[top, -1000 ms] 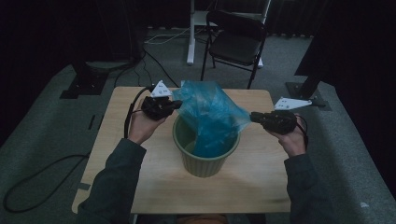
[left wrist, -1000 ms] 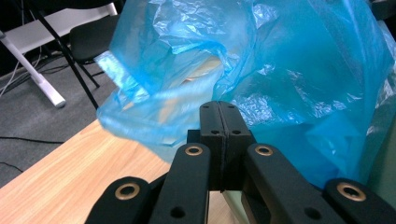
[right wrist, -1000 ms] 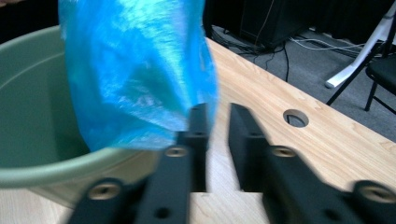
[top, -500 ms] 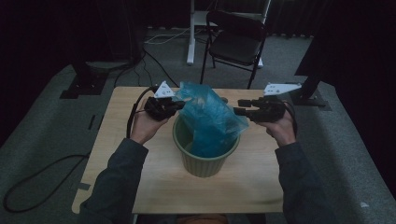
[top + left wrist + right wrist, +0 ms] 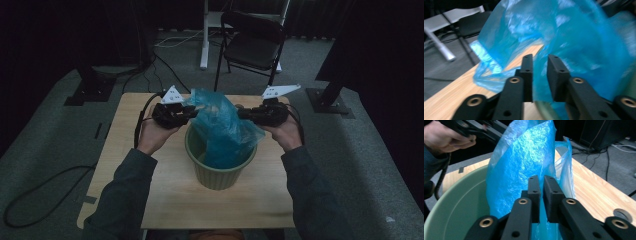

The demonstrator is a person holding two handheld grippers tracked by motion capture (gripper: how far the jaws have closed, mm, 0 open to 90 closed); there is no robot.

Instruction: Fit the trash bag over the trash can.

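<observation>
A pale green bin (image 5: 220, 172) stands mid-table with a blue plastic bag (image 5: 220, 125) rising out of it. My left gripper (image 5: 192, 112) is at the bag's left edge. Its jaws have just been opening; in the left gripper view they (image 5: 540, 58) stand apart with loose bag film (image 5: 574, 32) between them, not pinched. At the bag's right edge, my right gripper (image 5: 241, 114) has just been closing. In the right gripper view its jaws (image 5: 541, 180) are nearly together, pinching the bag (image 5: 524, 157) over the bin (image 5: 456, 202).
The wooden table (image 5: 135, 165) has bare room in front of and beside the bin. A black folding chair (image 5: 252, 45) and a white post (image 5: 205, 35) stand behind it. Cables (image 5: 45, 190) lie on the floor at left.
My right hand has moved in from the table's right side to the bag's right edge. The left hand has stayed at the bag's left edge.
</observation>
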